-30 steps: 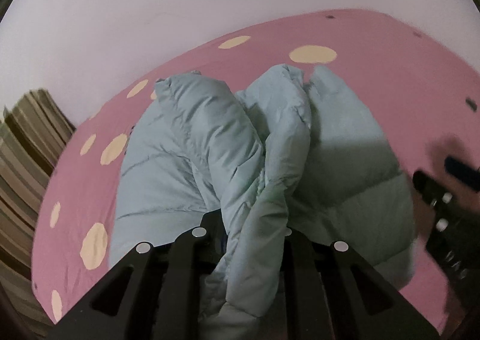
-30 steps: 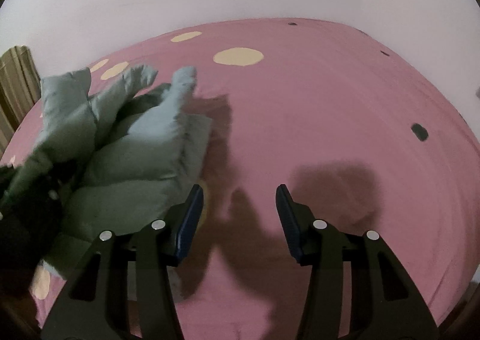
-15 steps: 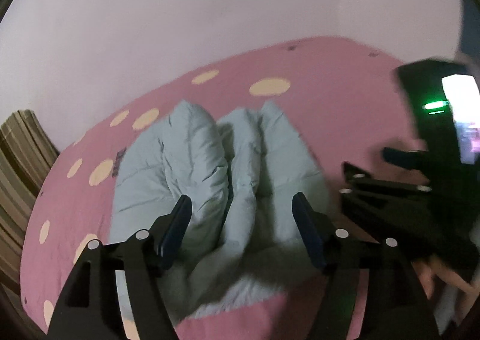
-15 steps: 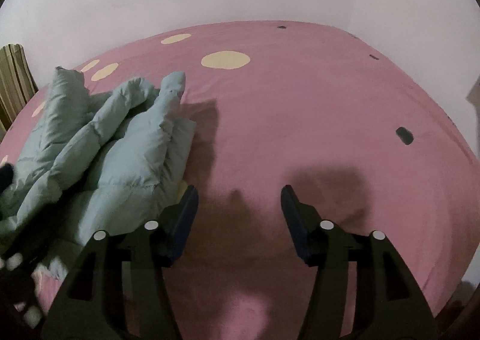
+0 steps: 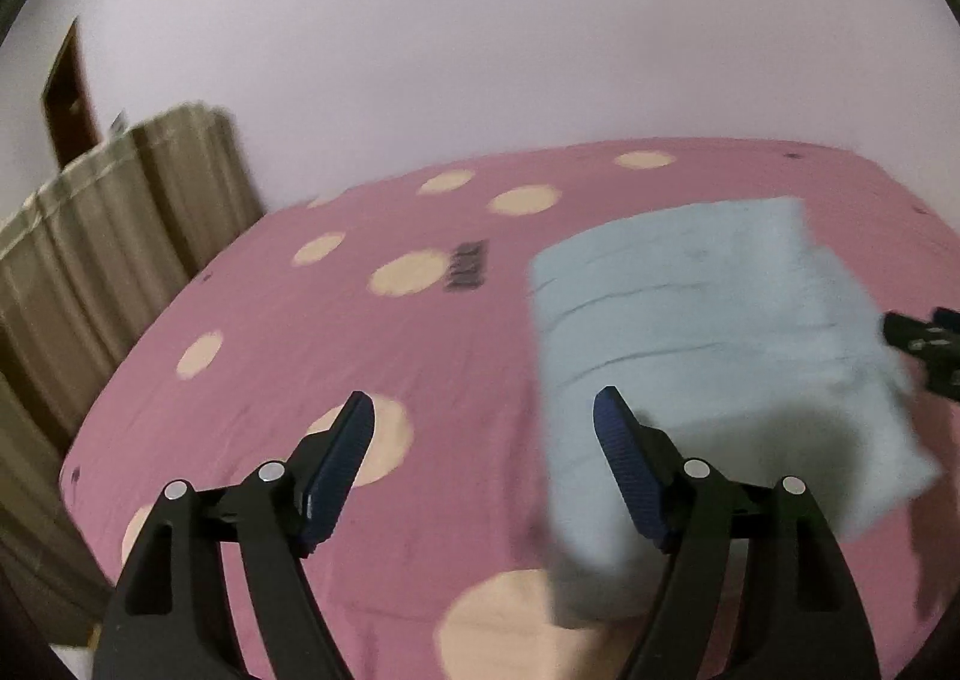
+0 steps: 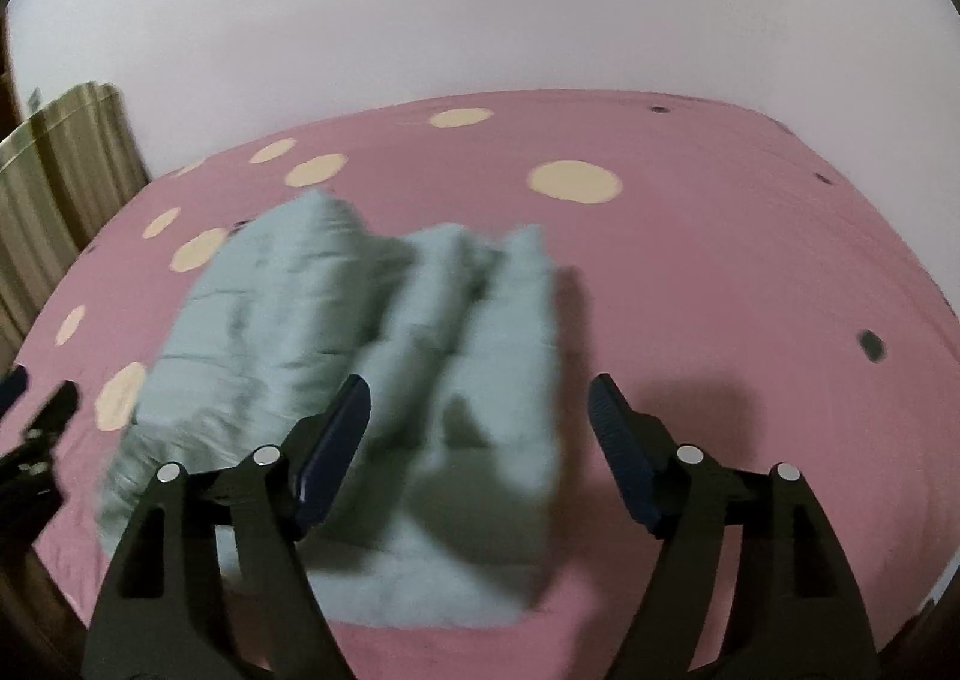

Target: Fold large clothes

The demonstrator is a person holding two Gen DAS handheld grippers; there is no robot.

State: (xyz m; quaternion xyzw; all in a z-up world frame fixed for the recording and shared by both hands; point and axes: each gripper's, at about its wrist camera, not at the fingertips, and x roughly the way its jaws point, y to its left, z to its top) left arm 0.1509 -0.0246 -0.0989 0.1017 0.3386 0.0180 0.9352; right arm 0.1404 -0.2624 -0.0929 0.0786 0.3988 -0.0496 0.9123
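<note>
Left wrist view: left gripper (image 5: 483,419) jaws just opened, nothing between, pale blue puffy jacket (image 5: 708,332) lying right of it on pink dotted bed (image 5: 360,332); right gripper (image 6: 480,404) likewise just opened, empty, jacket ahead-left.

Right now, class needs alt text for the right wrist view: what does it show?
A puffy light-blue jacket lies bunched on a pink bedsheet with cream dots. The open right tongs hang over it, gripping nothing; a pale wall stands behind.
</note>
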